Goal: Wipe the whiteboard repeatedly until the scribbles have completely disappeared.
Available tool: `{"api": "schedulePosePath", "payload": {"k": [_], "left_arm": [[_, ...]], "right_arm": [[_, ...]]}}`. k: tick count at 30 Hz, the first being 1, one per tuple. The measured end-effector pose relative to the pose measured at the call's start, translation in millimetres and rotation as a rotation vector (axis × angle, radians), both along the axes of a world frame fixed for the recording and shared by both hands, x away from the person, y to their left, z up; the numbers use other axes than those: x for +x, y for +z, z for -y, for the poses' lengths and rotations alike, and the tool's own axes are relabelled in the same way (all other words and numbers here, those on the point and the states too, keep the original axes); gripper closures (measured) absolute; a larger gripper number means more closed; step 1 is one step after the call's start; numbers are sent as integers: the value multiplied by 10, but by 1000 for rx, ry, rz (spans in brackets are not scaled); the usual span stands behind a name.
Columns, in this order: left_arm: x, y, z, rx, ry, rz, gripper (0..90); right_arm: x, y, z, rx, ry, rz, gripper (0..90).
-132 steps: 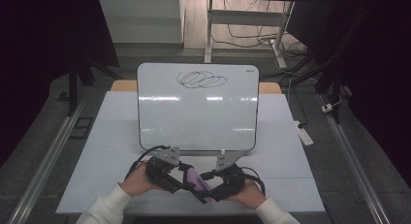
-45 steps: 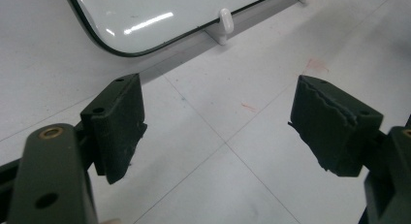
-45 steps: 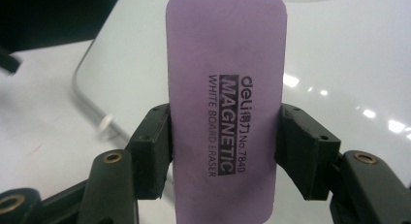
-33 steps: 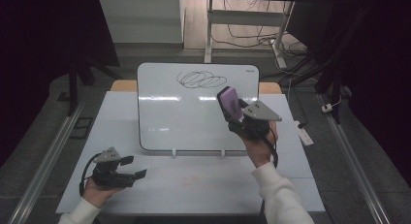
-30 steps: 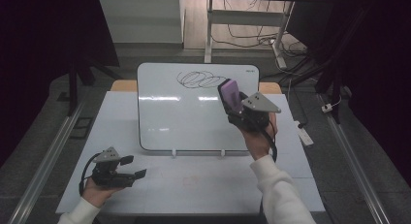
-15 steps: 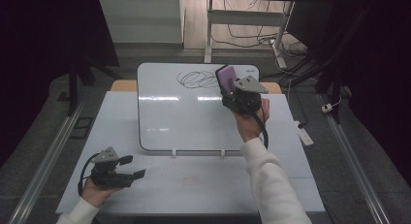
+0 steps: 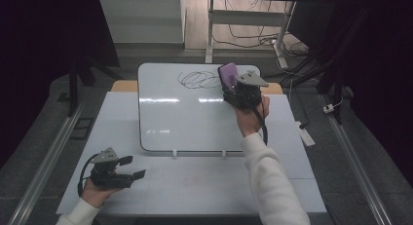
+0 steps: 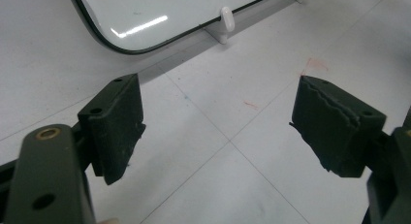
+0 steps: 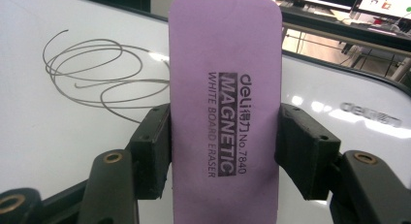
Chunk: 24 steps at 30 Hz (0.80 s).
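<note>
The right gripper (image 9: 225, 141) is clamped on a flat purple rectangular whiteboard eraser (image 9: 225, 88) with rounded corners; both black pads press its long edges at mid-height, and the printed face reads "MAGNETIC WHITE BOARD ERASER". In the high view the same gripper (image 7: 238, 88) sits in the upper centre of the frame, holding the eraser (image 7: 227, 75) at the upper right part of a white rectangular whiteboard (image 7: 195, 118) with a dark rim, which stands tilted on small white clips on the white tabletop (image 7: 204, 186). A looping grey marker scribble (image 7: 197, 79) lies just left of the eraser; in the right gripper view the scribble (image 9: 97, 73) occupies the upper left, beside the eraser's left edge. Whether the eraser touches the board surface cannot be determined. Over the last second the right gripper has moved up and left across the board, from its right-hand side to a position next to the scribble; four seconds ago both grippers were together at the bottom centre of the frame. This indicates that the transfer and approach are complete and that the wiping stroke is probably next. The left gripper (image 7: 124, 174) rests at the lower left of the high view, jaws spread wide and empty (image 8: 218, 136), and has stayed parked there.
</note>
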<state>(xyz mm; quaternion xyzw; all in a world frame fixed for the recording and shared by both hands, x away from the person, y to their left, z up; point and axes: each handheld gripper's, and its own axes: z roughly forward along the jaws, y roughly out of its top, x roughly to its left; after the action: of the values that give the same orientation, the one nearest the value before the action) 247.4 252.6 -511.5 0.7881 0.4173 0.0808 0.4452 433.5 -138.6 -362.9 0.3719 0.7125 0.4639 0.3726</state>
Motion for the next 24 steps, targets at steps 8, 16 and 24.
{"api": "schedulePosePath", "payload": {"k": [8, 16, 24], "left_arm": [[-14, -1, -18, 2, 8, 0, 200], [-17, -1, -28, 5, 7, 3, 201], [-20, 4, -19, 5, 10, 3, 201]], "right_arm": [[42, -35, -338, 9, 60, -50, 405], [30, -20, -378, -21, 64, -64, 405], [85, 55, 3, -14, -53, -64, 406]]}}
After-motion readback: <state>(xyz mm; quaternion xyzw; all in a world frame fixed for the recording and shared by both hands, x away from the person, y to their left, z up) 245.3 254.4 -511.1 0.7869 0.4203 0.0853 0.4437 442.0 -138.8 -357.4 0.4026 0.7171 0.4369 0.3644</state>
